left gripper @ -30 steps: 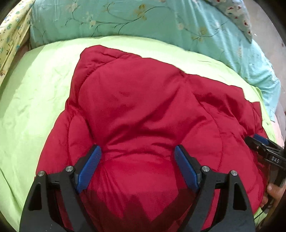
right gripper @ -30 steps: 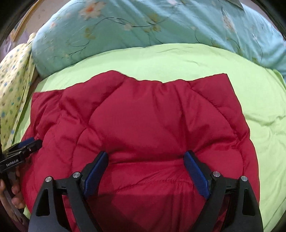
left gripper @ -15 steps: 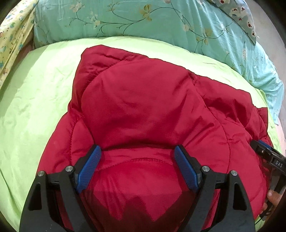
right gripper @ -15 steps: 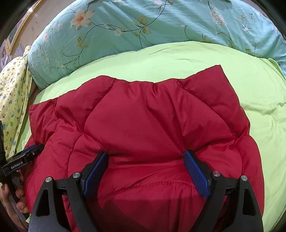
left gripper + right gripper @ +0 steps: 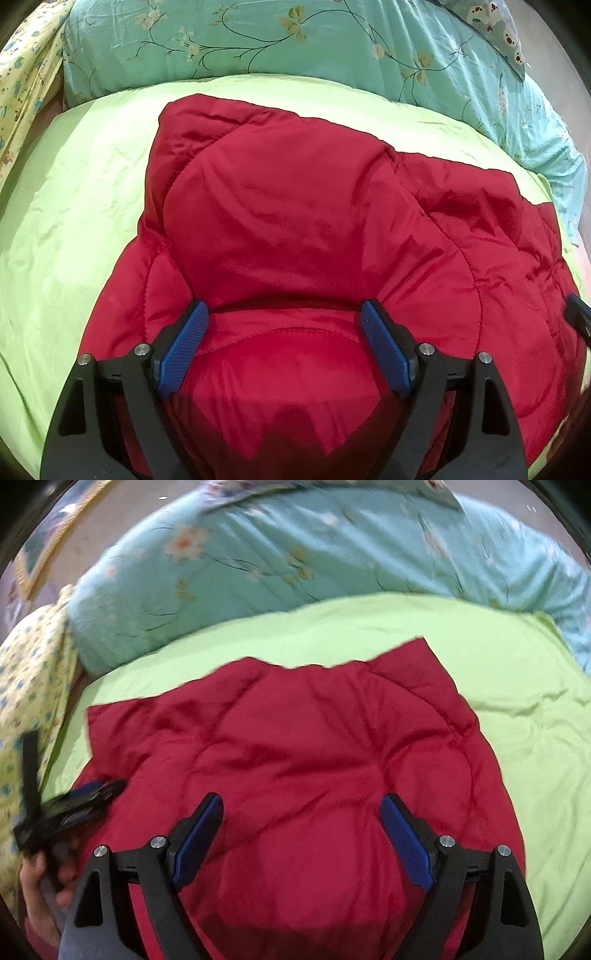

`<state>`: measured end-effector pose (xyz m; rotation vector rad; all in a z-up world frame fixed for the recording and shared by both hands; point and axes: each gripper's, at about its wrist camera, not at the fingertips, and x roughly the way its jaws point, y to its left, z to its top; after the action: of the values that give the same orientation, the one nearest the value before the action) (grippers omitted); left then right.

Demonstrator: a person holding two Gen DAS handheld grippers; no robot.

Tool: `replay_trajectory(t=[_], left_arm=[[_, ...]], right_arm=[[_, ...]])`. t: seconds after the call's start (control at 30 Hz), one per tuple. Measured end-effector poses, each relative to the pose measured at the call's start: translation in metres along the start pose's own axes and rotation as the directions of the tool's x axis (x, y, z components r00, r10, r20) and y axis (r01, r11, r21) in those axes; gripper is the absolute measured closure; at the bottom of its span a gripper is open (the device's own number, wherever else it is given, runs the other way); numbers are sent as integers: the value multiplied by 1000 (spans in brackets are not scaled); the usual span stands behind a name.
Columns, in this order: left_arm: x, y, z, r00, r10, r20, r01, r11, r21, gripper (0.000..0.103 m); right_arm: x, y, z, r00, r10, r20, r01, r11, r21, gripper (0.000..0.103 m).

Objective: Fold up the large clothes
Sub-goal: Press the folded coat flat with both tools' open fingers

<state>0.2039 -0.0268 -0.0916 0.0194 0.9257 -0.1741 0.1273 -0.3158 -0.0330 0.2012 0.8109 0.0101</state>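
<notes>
- Both grippers have their jaws wide apart: my left gripper (image 5: 282, 314) and my right gripper (image 5: 301, 812) each straddle a puffy mound of the red padded jacket (image 5: 314, 240), with cloth bulging up between the blue pads; I cannot tell that either pad is actually pinching it.
- Compared with a second ago, my right gripper's view has pulled up and away: more of the green bedsheet (image 5: 517, 701) shows past the jacket's far hem, and the picture is smeared with motion. My left one has barely shifted.
- My left gripper also appears at the left edge of the right view (image 5: 74, 808), with the hand (image 5: 37, 886) holding it just below.
- Jacket position: spread on the sheet, already doubled into a compact block, short of the teal floral quilt (image 5: 332, 40) rolled along the far side.
- My reading: the press-down on this fold is finished on the right side, and I am lifting off. Padding like this tends to spring back, so the fold may need another flattening.
</notes>
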Motion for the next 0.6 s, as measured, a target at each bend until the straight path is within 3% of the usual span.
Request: replay_trajectory(t=[0.1, 0.2, 0.27, 0.47, 0.6], left_arm=[[0, -1, -1, 1000, 7, 2, -7, 1000, 2, 17], [-3, -1, -2, 1000, 6, 5, -6, 1000, 0, 17], [-14, 0, -4, 1000, -12, 13, 12, 1000, -5, 17], [-68, 1, -29, 996, -70, 47, 69, 997, 22, 17], [-92, 2, -59, 990, -138, 9, 137, 990, 9, 17]], right_arm=[[-4, 14, -8, 999, 8, -39, -11, 998, -69, 15], [14, 19, -13, 993, -83, -83, 71, 987, -142, 11], [27, 12, -16, 991, -85, -99, 72, 988, -135, 6], [37, 1, -15, 993, -67, -101, 57, 993, -99, 5], [34, 1, -16, 994, -59, -91, 51, 994, -92, 5]])
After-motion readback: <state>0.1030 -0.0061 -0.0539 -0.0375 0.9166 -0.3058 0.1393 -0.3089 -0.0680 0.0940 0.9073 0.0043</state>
